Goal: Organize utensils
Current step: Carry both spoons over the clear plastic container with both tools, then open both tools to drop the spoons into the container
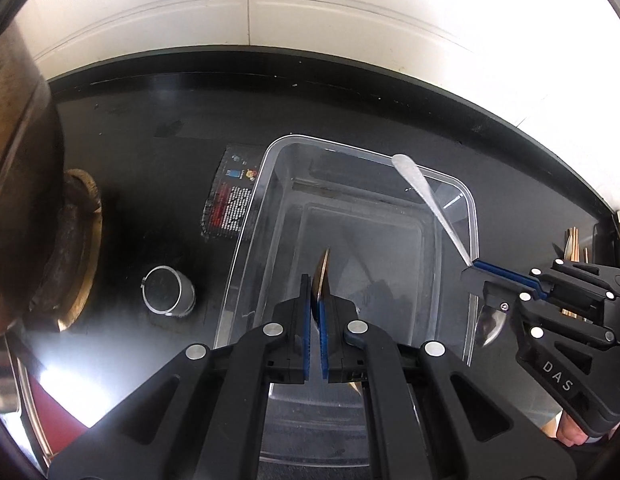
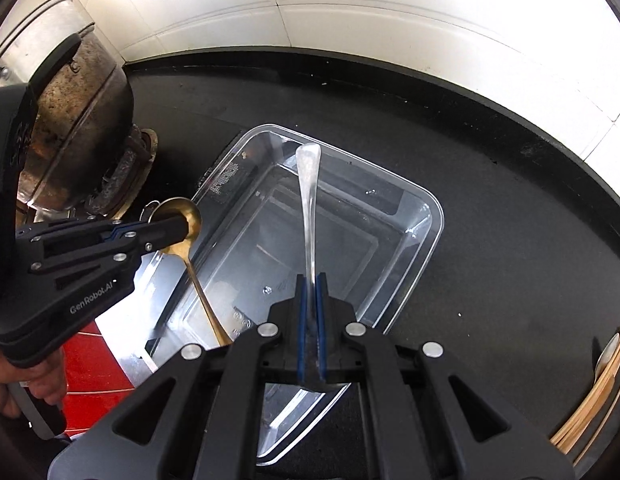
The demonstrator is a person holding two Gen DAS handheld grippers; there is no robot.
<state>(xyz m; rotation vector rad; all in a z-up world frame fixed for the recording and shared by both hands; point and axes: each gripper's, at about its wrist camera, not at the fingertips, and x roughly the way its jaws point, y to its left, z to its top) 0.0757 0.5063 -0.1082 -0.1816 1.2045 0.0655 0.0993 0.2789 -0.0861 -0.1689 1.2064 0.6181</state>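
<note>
Both tongs are over the clear plastic tub (image 1: 269, 168) at once. The left tongs (image 1: 318, 304) are clamped tight on a gold spoon (image 2: 191, 258), pinching it where the bowl meets the handle; from the right wrist view the bowl pokes out past the fingertips and the long handle slants down across the tub's near-left rim. From the left wrist view only a thin gold edge shows between the blue pads (image 1: 307, 332).

The right tongs (image 2: 310, 280) are just as firmly closed, gripping a silver spoon (image 2: 308, 196) low on its handle, near the bowl. The handle runs forward past the fingertips, with its flared end above the tub's far rim. In the left wrist view, the silver bowl hangs below the tongs, just outside the tub's right wall (seen through the clear plastic).

The tub sits on the black table (image 2: 510, 208), and its floor looks bare, with neither spoon resting on it. Left of the tub stands a sooty metal pot (image 2: 77, 108) on a burner ring, with a small metal cup (image 1: 167, 290) on the table between them. At the far right edge lies a bundle of wooden utensils (image 2: 598, 392). A hand (image 2: 37, 384) grips the left tool's handle at the lower left.
</note>
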